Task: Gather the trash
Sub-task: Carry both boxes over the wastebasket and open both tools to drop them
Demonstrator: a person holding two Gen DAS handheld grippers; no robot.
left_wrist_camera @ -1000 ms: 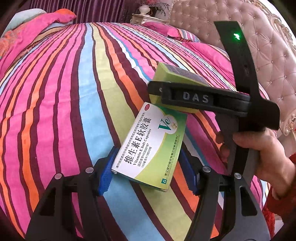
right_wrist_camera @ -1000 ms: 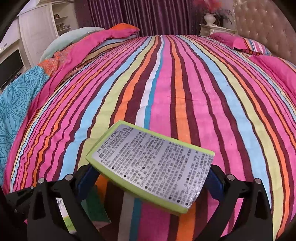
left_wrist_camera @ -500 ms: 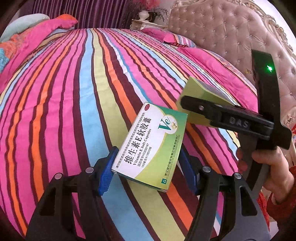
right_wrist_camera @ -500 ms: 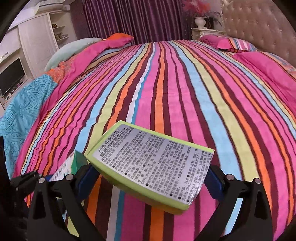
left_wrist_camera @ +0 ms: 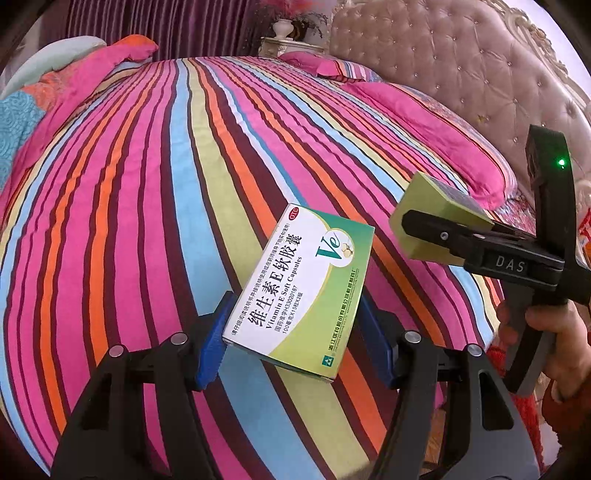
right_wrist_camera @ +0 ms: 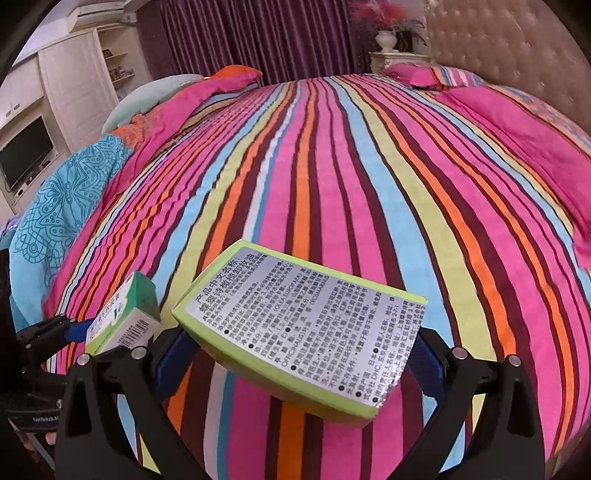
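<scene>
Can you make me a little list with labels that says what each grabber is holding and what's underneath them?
left gripper: shut on the vitamin E box, white and green
right gripper: shut on the lime-green box, silver label with small print facing up
boxes: both lifted off the bed, side by side, not touching
underneath: striped bedspread, many colours
far side: pink pillow, padded headboard, purple curtains
trash bin: none in view
</scene>
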